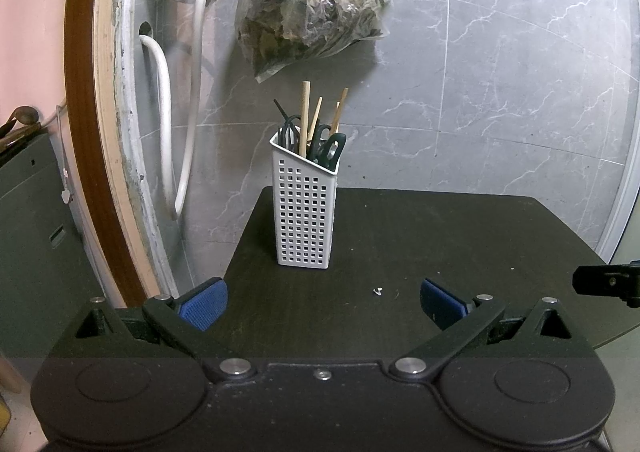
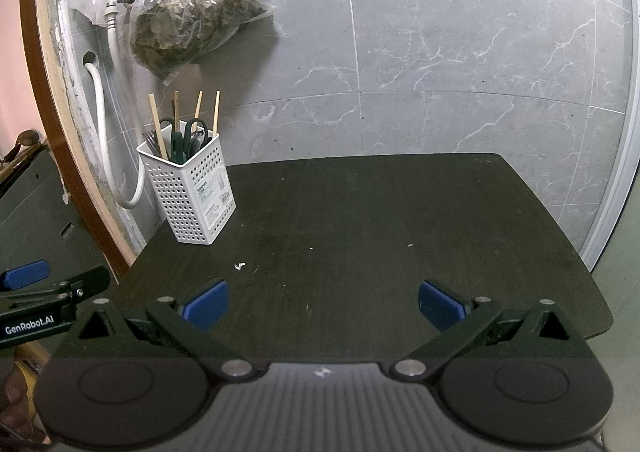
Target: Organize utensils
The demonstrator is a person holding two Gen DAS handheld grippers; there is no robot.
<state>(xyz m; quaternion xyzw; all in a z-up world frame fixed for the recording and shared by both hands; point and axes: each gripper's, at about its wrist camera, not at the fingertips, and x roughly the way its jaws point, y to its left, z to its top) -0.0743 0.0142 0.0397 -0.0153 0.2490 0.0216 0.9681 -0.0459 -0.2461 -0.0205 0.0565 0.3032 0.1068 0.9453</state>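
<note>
The upright white caddy [image 1: 305, 208], filled with chopsticks [image 1: 306, 118] and scissors [image 1: 325, 142], is seen at the surface's [image 2: 380, 212] far-left corner, straight ahead of the nearer left tool [image 1: 323, 302], both tools spread apart, nothing held.

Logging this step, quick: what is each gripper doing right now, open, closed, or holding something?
left gripper: open, jaws spread wide, holding nothing.
right gripper: open, jaws spread wide, holding nothing.

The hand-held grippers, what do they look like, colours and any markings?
Both are matte black plastic. The left hand-held gripper and right hand-held gripper each have blue ribbed finger pads, angled black linkage arms with silver pivot pins, and two round discs on the body. White "GenRobot.AI" lettering marks the left one's side.
</note>
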